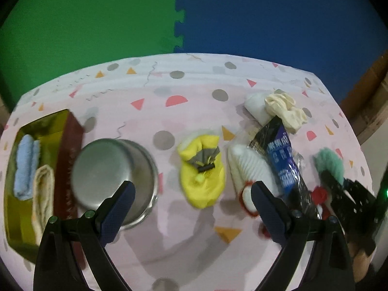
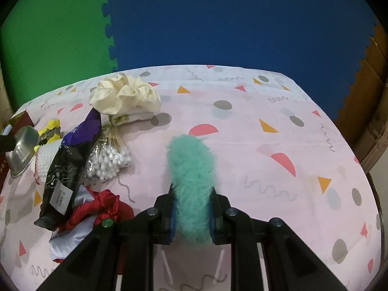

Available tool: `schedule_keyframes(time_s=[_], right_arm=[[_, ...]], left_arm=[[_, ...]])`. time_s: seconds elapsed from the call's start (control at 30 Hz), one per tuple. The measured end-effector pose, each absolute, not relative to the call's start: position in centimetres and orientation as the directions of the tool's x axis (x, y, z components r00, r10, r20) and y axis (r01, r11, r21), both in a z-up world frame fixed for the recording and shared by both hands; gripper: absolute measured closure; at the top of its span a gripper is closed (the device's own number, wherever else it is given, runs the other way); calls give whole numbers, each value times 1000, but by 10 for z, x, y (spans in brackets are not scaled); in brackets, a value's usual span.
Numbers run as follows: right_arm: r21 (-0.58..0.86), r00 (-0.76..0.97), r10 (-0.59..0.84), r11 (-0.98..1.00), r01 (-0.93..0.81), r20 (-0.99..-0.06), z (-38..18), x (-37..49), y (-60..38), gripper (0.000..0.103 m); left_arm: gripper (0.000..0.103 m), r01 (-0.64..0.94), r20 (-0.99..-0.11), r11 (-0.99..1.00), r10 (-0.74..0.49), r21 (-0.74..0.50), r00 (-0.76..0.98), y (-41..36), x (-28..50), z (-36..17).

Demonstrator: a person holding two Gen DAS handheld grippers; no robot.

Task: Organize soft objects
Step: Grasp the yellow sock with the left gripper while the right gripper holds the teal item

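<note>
My right gripper (image 2: 191,214) is shut on a fluffy teal scrunchie (image 2: 191,167), held just above the pink patterned table; it also shows in the left wrist view (image 1: 331,161). My left gripper (image 1: 192,203) is open and empty above the table, with a yellow soft pouch (image 1: 202,169) between and beyond its fingers. A cream scrunchie (image 2: 125,94) lies on a white folded cloth (image 1: 254,105) at the far side. A white cloth with red trim (image 1: 247,169) and a red scrunchie (image 2: 101,208) lie near the pile. A gold box (image 1: 14,213) at the left holds a blue towel (image 1: 25,167) and a cream cloth (image 1: 43,198).
An upturned steel bowl (image 1: 114,179) stands next to the box, close to my left finger. A black and blue packet (image 2: 70,165) and a bag of cotton swabs (image 2: 109,155) lie in the pile. Green and blue foam mats stand behind the table.
</note>
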State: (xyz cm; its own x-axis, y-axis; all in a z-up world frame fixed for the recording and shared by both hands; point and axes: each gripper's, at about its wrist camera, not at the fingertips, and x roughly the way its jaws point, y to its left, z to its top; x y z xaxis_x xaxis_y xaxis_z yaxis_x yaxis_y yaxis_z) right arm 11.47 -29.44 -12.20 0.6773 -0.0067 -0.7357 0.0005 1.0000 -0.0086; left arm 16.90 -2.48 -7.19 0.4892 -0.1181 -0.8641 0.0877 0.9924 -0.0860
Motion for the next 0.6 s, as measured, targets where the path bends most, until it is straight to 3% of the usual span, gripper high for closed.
schedule_keyframes(time_s=[0.23, 0.5, 0.57, 0.6], right_arm=[[-4, 669, 0, 1000, -4, -743, -123, 117, -294, 81], [20, 665, 18, 1000, -5, -747, -126, 118, -297, 81], [26, 664, 23, 1000, -5, -748, -126, 118, -298, 81], [28, 663, 24, 1000, -5, -748, -126, 118, -299, 81]], left_arm=[[11, 4, -904, 988, -145, -157, 402, -24, 206, -95], [18, -4, -930, 996, -85, -93, 358, -32, 220, -118], [38, -5, -933, 996, -82, -89, 350, -33, 221, -122], [43, -13, -936, 996, -79, -89, 342, -33, 221, -125]])
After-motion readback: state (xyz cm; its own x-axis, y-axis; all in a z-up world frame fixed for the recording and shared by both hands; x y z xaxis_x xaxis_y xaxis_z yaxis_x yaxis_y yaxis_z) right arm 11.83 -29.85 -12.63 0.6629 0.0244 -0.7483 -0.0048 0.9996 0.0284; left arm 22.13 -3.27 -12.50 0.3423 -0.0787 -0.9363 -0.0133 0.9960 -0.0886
